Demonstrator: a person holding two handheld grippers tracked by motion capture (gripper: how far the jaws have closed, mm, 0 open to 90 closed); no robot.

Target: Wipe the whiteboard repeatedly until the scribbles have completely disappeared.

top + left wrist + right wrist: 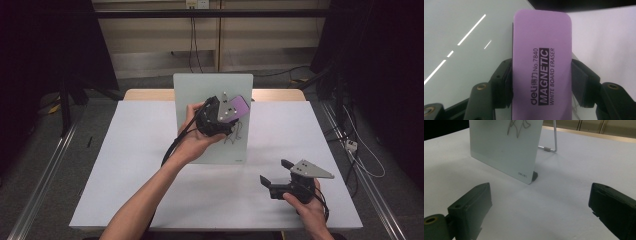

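Observation:
A small whiteboard (200, 90) stands tilted on a wire stand in the middle of the table, with a dark scribble (235, 134) on its lower right part. My left gripper (231, 111) is shut on a purple magnetic whiteboard eraser (236, 109), held against the board's right edge just above the scribble. In the left gripper view the eraser (541, 62) stands between both jaws with the board (461, 37) behind it. My right gripper (275, 172) rests open near the table's front right, with nothing between its jaws. The right gripper view shows the board (499, 147) and the scribble (517, 126) ahead.
The table (125, 165) has a white cover. The board's wire stand (550, 145) sticks out behind it. Beyond the table are a pale wall, hanging cables (192, 35) and dark frames at both sides. A white plug (351, 145) lies on the floor at the right.

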